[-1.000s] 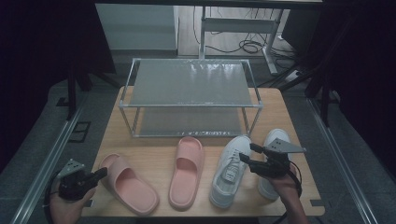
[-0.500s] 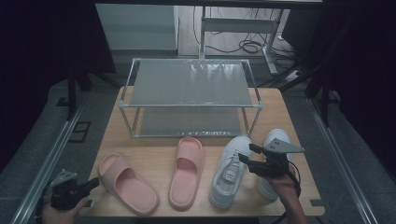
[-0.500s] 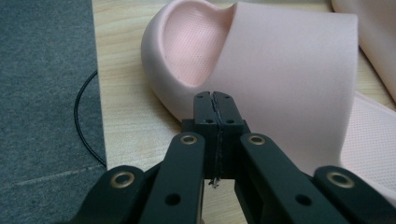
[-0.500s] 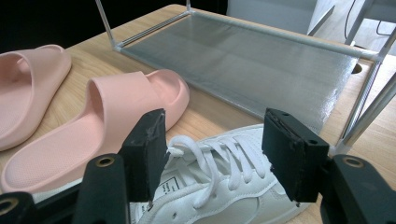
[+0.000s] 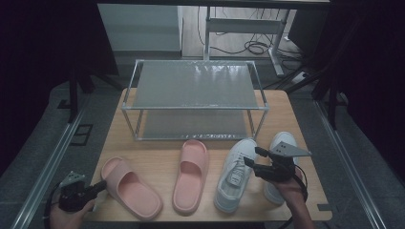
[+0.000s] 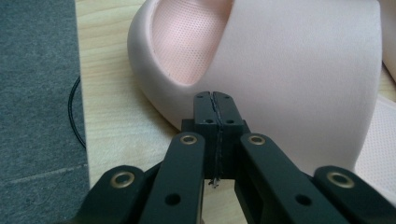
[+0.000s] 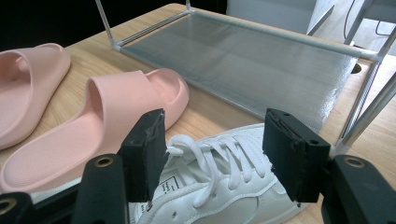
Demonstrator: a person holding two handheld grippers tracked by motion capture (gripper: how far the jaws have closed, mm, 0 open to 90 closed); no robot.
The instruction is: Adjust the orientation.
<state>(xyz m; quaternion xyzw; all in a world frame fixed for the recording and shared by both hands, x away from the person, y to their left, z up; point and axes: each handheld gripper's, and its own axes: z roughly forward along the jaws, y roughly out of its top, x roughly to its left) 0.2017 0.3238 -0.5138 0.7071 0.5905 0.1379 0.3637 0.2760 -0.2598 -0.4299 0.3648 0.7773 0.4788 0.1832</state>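
Pink foam is right at the tips of my left claw (image 6: pixel 215 100): its jaws are pressed flat together with nothing between them, and they point at the rounded strap of the left pink slide (image 6: pixel 299 79), so near that I cannot tell whether they touch it. From above, that left claw (image 5: pixel 101 184) sits low at the near left corner of the wooden bench (image 5: pixel 162 164), with the left pink slide (image 5: pixel 131 187) just beyond its tips, lying at a slant.

My right claw (image 7: pixel 212 154) stands wide open and holds nothing. Its two black pads hang above the laces of the left white sneaker (image 7: pixel 219 186), one to each side of them, clear of the shoe. From above, my right claw (image 5: pixel 252 156) hovers over that sneaker (image 5: pixel 234 174), and the right white sneaker (image 5: pixel 281 143) lies partly under my hand and the claw's body.

Between my two claws lies the right pink slide (image 5: pixel 190 174), toe towards the rack. Beyond both claws, at the far side of the bench, stands the two-tier metal shoe rack (image 5: pixel 196 98), with both shelves bare. In my right claw's view its lower shelf (image 7: pixel 261 65) is ahead of the jaws, past the sneaker's toe.
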